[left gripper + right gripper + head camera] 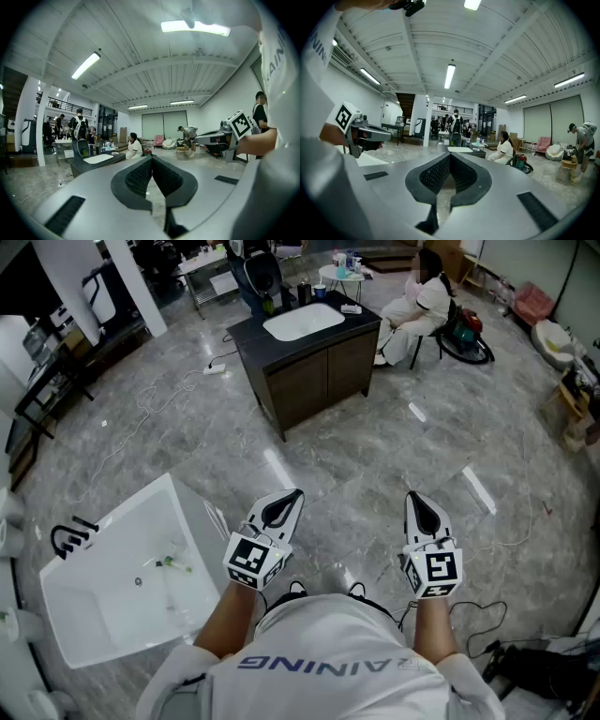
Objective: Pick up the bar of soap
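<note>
I cannot make out a bar of soap in any view. In the head view my left gripper (296, 493) and right gripper (412, 496) are held side by side in front of my body, above the grey marble floor, both pointing away from me. Each is shut with its fingertips touching and nothing between them, as the left gripper view (151, 158) and the right gripper view (449, 155) also show. A white sink basin (89, 587) with a black faucet (71, 537) stands low at my left, with a small green item (174, 564) lying in it.
A dark cabinet (314, 367) with a white inset basin (302, 321) stands straight ahead across the floor, bottles on its far edge. A person (417, 310) sits on a chair to its right. Cables (150, 404) trail over the floor on the left. Shelving lines the left wall.
</note>
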Demonstrator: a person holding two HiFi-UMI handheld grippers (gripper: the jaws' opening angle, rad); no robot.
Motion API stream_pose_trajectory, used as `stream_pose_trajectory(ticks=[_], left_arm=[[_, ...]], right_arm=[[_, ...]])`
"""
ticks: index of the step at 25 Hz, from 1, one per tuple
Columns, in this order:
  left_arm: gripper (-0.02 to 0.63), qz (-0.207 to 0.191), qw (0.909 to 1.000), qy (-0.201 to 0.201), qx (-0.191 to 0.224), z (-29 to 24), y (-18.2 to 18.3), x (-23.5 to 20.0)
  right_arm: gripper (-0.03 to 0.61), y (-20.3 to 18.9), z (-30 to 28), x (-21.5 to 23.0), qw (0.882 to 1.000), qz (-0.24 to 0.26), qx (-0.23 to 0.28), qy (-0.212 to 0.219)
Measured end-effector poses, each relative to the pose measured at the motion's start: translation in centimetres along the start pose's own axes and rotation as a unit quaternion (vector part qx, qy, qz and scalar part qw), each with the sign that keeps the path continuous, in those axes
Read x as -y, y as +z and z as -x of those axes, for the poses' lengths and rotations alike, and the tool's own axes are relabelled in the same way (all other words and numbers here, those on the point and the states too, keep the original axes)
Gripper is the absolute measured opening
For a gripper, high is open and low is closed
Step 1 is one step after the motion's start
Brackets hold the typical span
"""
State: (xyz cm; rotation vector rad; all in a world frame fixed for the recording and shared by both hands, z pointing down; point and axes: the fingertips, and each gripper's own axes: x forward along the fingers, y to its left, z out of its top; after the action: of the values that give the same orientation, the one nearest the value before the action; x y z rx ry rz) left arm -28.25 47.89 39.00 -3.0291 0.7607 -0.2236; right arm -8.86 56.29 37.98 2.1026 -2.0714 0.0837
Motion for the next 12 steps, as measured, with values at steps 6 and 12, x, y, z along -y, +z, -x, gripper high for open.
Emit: stream_pose_trajectory(ticks=[6,12], left_arm=[[0.005,-0.001,1.0,0.002,-0.002,-0.03,0.15,-0.12],[0.005,0.001,1.0,0.001,-0.004,0.32,-0.12,-0.55]], right_arm=[[0.014,0.04,-0.07,-0.02,1.0,0.0,-0.003,0.0],[0.014,-0.05,-0.53,-0.56,1.0,-0.004,-0.003,0.001]])
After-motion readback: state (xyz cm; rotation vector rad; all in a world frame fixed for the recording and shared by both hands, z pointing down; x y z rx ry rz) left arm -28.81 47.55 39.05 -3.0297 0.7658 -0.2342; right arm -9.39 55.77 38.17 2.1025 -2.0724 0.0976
